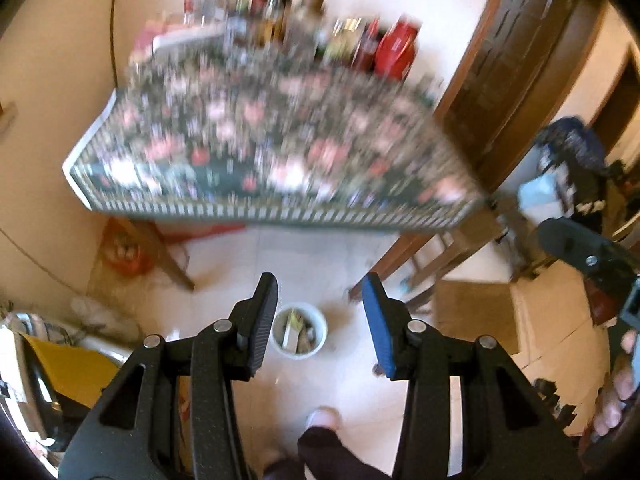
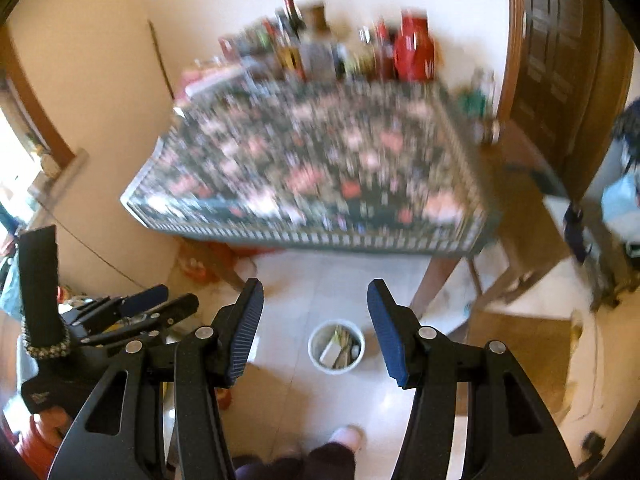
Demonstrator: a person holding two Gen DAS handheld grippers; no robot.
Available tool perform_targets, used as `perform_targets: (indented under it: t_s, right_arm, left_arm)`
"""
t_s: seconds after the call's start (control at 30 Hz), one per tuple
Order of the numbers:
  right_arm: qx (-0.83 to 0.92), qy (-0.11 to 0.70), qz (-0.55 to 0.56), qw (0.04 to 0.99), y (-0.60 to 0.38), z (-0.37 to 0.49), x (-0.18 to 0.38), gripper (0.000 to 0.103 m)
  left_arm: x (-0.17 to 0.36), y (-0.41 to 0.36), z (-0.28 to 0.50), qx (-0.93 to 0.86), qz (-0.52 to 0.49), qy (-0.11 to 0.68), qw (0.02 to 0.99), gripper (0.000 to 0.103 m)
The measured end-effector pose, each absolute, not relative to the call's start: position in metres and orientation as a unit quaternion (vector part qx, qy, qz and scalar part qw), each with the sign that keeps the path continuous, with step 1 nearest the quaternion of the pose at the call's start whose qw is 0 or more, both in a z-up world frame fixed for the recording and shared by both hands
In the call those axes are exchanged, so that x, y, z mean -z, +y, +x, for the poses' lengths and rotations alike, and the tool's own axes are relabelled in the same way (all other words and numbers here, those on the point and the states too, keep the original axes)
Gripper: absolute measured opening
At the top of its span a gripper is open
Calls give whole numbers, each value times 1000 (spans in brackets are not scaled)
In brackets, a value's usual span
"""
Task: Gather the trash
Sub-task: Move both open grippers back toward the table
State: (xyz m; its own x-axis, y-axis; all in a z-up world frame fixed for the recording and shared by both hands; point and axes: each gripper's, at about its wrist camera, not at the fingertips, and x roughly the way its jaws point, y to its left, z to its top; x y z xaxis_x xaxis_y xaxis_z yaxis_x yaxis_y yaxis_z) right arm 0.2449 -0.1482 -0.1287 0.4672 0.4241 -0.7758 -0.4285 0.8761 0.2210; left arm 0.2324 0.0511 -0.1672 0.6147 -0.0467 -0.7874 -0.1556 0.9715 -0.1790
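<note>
A small white trash bin [image 1: 298,335] stands on the pale tiled floor in front of the table, with several pieces of paper and wrappers inside. My left gripper [image 1: 320,292] is open and empty, held high above the bin. The bin also shows in the right wrist view [image 2: 336,346]. My right gripper [image 2: 316,300] is open and empty, also high above the bin. The left gripper shows at the left of the right wrist view [image 2: 160,304], and the right gripper at the right edge of the left wrist view [image 1: 576,248].
A table with a dark floral cloth [image 1: 272,148] stands ahead, blurred, with several bottles and a red container [image 1: 396,48] at its back. A wooden door [image 1: 516,60] is at right. Cardboard [image 1: 476,312] lies on the floor at right. My foot [image 2: 348,438] is below.
</note>
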Motion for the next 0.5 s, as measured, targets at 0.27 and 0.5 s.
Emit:
perform_targets:
  t_s: [0.27,0.5]
  right_arm:
    - [-235,313,8,920,-159,150,13,50]
    - [-224,262,18,938,-161,71,-19,72]
  left_arm:
    - [46,44,140,10,-80,316,945,50]
    - [-8,41,44,23,-52,241,969,79]
